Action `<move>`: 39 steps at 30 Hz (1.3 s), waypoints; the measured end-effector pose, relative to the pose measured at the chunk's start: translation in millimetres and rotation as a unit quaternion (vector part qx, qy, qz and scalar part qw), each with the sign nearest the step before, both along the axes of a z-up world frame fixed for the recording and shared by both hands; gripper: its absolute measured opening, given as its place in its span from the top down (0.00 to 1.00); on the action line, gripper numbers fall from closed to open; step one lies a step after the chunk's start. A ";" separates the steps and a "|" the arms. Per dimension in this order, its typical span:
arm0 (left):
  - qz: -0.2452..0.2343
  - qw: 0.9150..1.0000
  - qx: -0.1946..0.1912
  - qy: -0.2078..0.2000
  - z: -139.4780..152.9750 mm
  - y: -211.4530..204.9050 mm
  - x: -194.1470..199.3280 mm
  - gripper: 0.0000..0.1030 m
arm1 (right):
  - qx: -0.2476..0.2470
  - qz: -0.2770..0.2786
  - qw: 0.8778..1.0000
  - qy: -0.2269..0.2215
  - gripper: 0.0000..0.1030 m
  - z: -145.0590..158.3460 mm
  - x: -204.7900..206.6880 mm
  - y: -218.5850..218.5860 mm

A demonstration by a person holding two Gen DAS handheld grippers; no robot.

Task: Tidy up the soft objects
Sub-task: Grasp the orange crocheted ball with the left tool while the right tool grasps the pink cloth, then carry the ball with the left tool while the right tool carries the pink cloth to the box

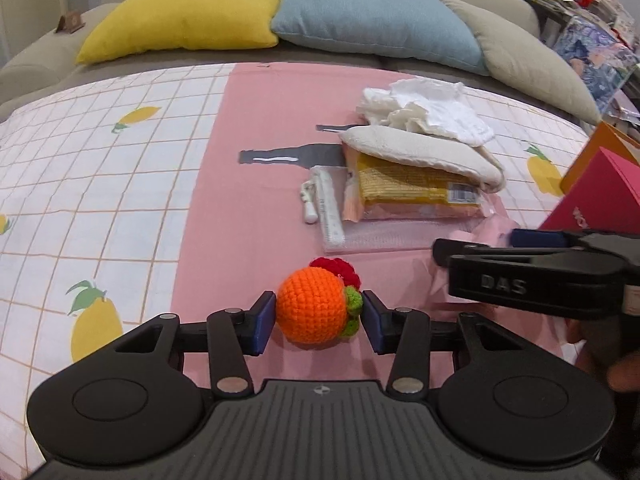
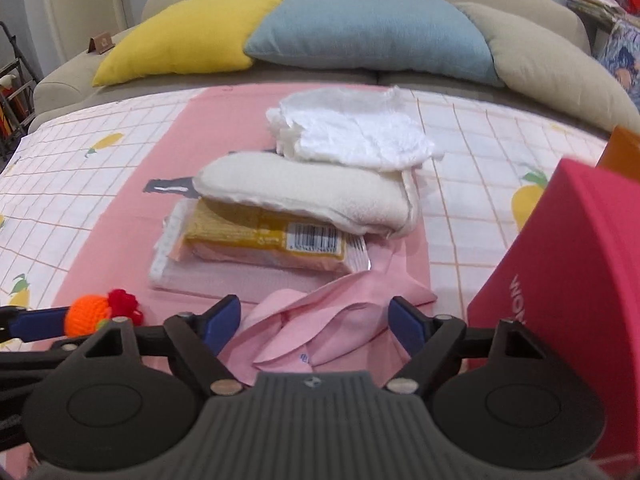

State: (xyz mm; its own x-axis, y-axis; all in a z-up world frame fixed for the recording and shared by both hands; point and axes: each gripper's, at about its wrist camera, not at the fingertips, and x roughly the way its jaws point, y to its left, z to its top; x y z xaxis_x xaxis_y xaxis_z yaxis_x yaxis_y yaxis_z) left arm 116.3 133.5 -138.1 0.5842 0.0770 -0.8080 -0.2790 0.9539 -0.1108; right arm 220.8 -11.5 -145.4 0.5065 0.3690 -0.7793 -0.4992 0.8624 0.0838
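**Sorting barely begun: crocheted fruit gripped, pink cloth not yet taken**

The crocheted orange fruit (image 1: pixel 310 309) was seen clamped between the blue pads of the left gripper (image 1: pixel 319 319), low over the pink band of the patterned tablecloth (image 1: pixel 120 184); a red crocheted piece (image 1: pixel 340 270) lay touching it behind. The right gripper (image 2: pixel 316 322) was held with its fingers spread wide on either side of a crumpled pink cloth (image 2: pixel 320 320), which was not pinched. Further back, a pile was left untouched: a white crumpled cloth (image 2: pixel 352 132), a cream padded piece (image 2: pixel 304 188) and a yellow packet (image 2: pixel 260 236). A red box (image 2: pixel 568 264) stood to the right, its inside hidden. Nothing was judged to be put away yet.
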 end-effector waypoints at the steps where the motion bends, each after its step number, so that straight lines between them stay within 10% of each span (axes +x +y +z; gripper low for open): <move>1: -0.001 1.000 -0.010 0.000 -0.6 1.0 0.1 0.49 | 0.000 -0.002 1.000 0.006 0.30 -3.7 1.6 -0.5; 6: -0.005 1.000 -0.018 0.009 -1.5 -0.4 1.0 0.49 | -0.017 0.013 1.000 -0.014 0.45 -8.8 -5.1 -3.2; 13: 0.008 0.999 -0.032 0.011 -0.5 0.2 -2.1 0.50 | -0.021 0.039 0.999 -0.010 0.90 -3.9 -8.6 -5.8; 39: -0.065 0.993 -0.050 -0.085 99.6 -67.9 -39.0 0.50 | 0.044 0.088 0.993 -0.061 0.93 114.7 -99.8 -108.9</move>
